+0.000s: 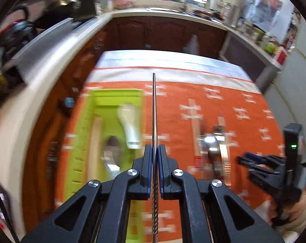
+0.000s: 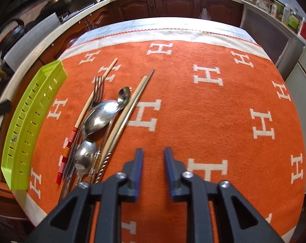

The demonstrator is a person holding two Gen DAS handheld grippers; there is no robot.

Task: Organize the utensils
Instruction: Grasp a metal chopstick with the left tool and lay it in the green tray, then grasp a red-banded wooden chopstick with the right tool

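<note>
Orange cloth patterned with white H shapes covers the table, with a pale border at its far edge. At the cloth's left edge sits a lime-green slotted tray; in the left wrist view the tray is blurred, but it appears to hold a white spoon, a pale wooden stick and a metal spoon.

Right of the tray, a heap of utensils lies on the cloth: a fork, a large spoon, a smaller spoon, a red-striped chopstick and a pair of long chopsticks, overlapping one another.

Clenched in the left gripper is a thin metal chopstick, twisted at its near end, pointing away above the cloth just beside the tray's right wall.

Jaws apart, the right gripper holds nothing, above bare cloth just right of the heap.
</note>
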